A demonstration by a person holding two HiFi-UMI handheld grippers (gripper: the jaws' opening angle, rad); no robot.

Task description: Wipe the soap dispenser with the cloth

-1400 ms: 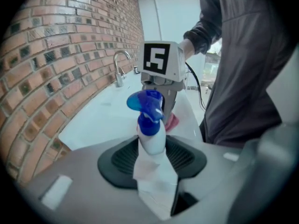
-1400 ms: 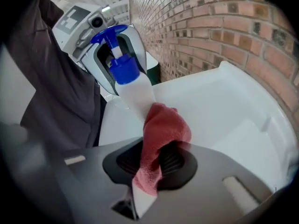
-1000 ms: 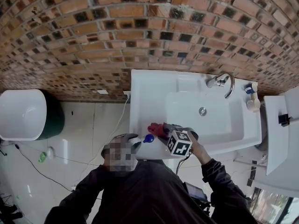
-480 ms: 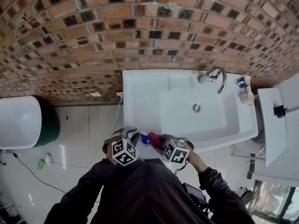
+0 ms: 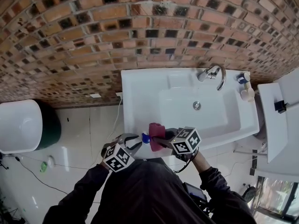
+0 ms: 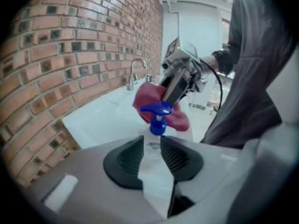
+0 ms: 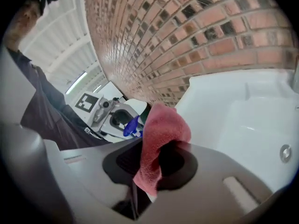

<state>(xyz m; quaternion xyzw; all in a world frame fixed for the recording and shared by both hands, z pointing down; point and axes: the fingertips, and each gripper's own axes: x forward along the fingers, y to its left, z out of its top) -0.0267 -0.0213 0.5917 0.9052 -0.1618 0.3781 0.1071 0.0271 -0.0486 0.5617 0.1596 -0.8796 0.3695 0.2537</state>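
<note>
The soap dispenser (image 5: pixel 145 138), a clear bottle with a blue pump (image 6: pixel 156 110), stands between the pads of my left gripper (image 6: pixel 154 153), held off the sink's front edge; those jaws are opening a little. My right gripper (image 5: pixel 164 141) is shut on the red cloth (image 5: pixel 156 130), which bulges out of its jaws (image 7: pixel 161 129). In the left gripper view the cloth (image 6: pixel 180 119) sits right behind the pump, touching or nearly so. In the right gripper view the blue pump (image 7: pixel 132 126) shows just left of the cloth.
The white sink (image 5: pixel 135 92) lies ahead under the brick wall, with its faucet (image 5: pixel 212 73) at the back right and small bottles (image 5: pixel 247 92) at its right corner. A white round tank (image 5: pixel 18 125) stands at the far left. A white shelf (image 5: pixel 275 120) flanks the sink's right.
Both grippers rose slightly at the sink's front edge. The right one rolled, so the cloth now stands up next to the pump. The left marker cube shifted down and left.
</note>
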